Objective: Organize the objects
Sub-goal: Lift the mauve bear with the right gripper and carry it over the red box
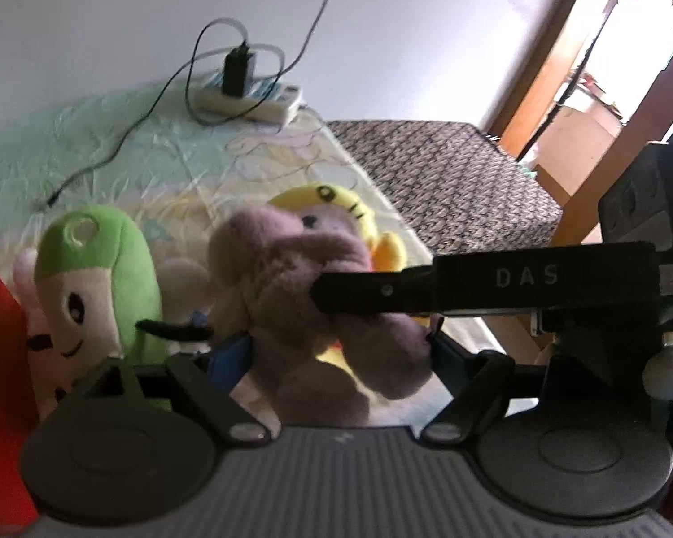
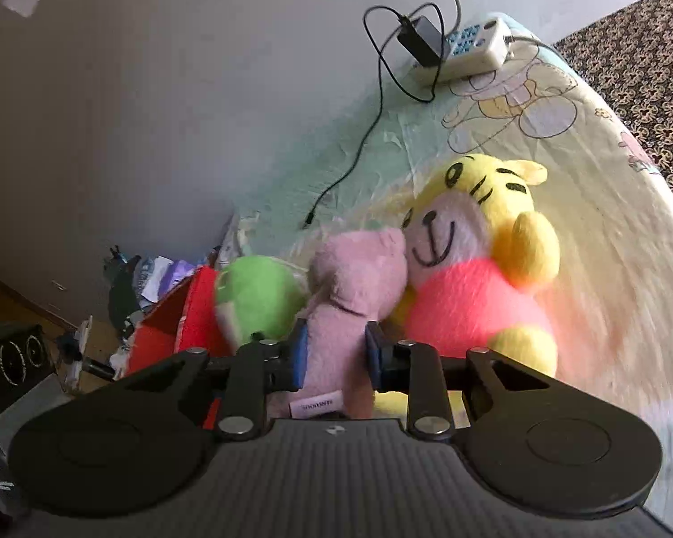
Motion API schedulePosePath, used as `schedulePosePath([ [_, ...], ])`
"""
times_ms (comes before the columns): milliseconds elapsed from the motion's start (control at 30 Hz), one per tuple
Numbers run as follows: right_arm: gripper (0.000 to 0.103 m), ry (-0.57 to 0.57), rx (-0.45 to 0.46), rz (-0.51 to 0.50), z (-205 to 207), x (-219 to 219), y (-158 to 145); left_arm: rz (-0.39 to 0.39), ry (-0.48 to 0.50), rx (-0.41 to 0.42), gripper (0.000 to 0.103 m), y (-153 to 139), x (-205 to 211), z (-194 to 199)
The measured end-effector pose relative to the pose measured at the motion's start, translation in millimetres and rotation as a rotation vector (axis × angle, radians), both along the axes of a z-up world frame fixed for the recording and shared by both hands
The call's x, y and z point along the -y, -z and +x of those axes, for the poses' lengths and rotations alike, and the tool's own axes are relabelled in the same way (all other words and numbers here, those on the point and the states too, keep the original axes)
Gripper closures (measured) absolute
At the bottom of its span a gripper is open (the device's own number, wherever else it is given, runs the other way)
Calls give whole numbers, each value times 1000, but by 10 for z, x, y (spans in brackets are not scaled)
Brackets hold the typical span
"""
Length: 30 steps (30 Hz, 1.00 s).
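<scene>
A pink plush toy (image 2: 350, 287) sits on the bed between a green plush (image 2: 258, 300) and a yellow bear plush in a red shirt (image 2: 475, 278). My right gripper (image 2: 334, 356) is shut on the pink plush's body. In the left wrist view the pink plush (image 1: 291, 287) fills the middle, with the right gripper's black arm (image 1: 484, 284) reaching into it from the right. My left gripper (image 1: 336, 354) stands open around the pink plush's lower part. The green plush (image 1: 98, 278) is at its left, the yellow bear (image 1: 336, 206) behind it.
A white power strip (image 2: 466, 47) with a black charger and cables lies at the bed's far end by the wall. A red box (image 2: 166, 327) stands left of the plushes. A patterned carpet (image 1: 448, 179) covers the floor beside the bed.
</scene>
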State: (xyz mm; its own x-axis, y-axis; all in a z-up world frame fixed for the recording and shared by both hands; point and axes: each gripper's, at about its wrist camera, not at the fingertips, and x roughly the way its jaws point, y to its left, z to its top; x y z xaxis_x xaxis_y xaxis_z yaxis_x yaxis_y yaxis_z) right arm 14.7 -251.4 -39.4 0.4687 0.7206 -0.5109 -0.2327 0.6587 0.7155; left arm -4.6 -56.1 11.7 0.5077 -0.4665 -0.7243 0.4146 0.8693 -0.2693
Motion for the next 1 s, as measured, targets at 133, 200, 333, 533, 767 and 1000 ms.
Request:
schedulePosePath([
  [133, 75, 12, 82, -26, -226, -79, -181, 16, 19, 66, 28, -164, 46, -221],
  [200, 75, 21, 100, 4, -269, -102, -249, 20, 21, 76, 28, -179, 38, -289],
  [333, 76, 22, 123, 30, -357, -164, -384, -34, 10, 88, 28, -261, -119, -405],
  [533, 76, 53, 237, 67, -533, -433, -728, -119, 1, 173, 28, -576, -455, -514],
  [767, 75, 18, 307, 117, -547, -1044, -963, -130, -32, 299, 28, -907, -1020, -657],
  [1000, 75, -93, 309, 157, -350, -1892, -943, -110, -141, 332, 28, -974, -1780, -734],
])
